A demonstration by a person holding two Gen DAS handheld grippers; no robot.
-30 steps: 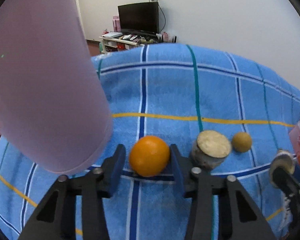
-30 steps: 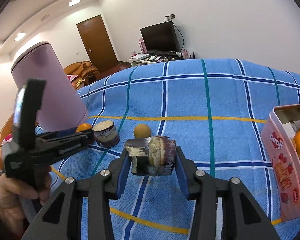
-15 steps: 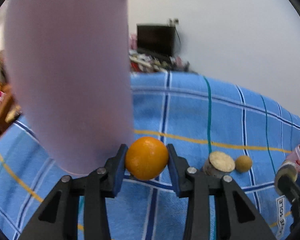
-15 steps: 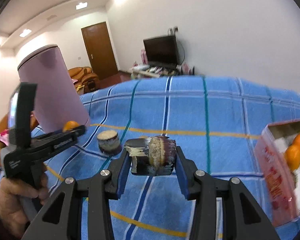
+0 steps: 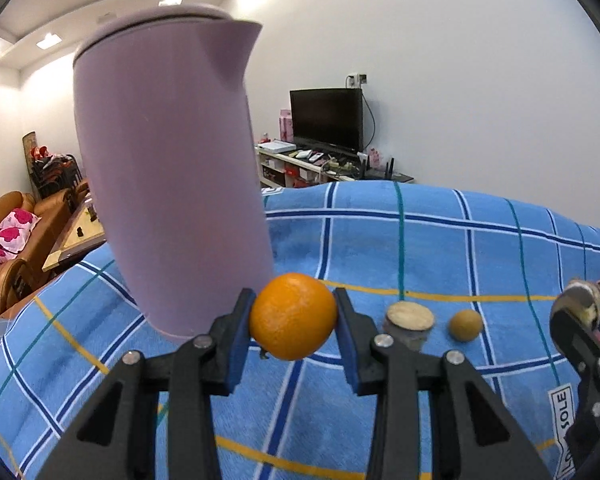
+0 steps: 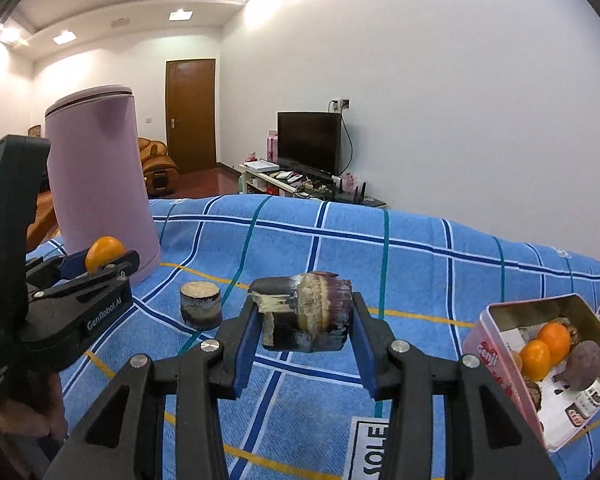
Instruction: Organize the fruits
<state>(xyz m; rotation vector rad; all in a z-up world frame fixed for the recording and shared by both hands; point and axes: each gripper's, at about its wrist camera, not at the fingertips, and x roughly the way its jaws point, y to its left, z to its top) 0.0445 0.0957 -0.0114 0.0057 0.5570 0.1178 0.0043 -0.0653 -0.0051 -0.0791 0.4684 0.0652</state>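
Note:
My left gripper [image 5: 294,318] is shut on an orange [image 5: 293,316] and holds it above the blue checked cloth [image 5: 420,248]; it also shows in the right wrist view [image 6: 102,260]. My right gripper [image 6: 304,316] is shut on a dark purple sugarcane chunk [image 6: 304,312], lifted off the cloth. A second sugarcane chunk [image 5: 409,322] stands on end on the cloth, also in the right wrist view [image 6: 201,310]. A small brown round fruit [image 5: 466,325] lies beside it. A pink tin box [image 6: 540,364] at the right holds oranges and a purple fruit.
A tall lilac kettle [image 5: 172,176] stands on the cloth at the left, close behind the held orange, also in the right wrist view [image 6: 100,184]. A TV [image 6: 309,142] and a cabinet stand by the far wall. Sofas are at the far left.
Both grippers have risen with their loads. The left gripper shut on the orange and lifted it off the cloth. The tin box has come further into the right wrist view.

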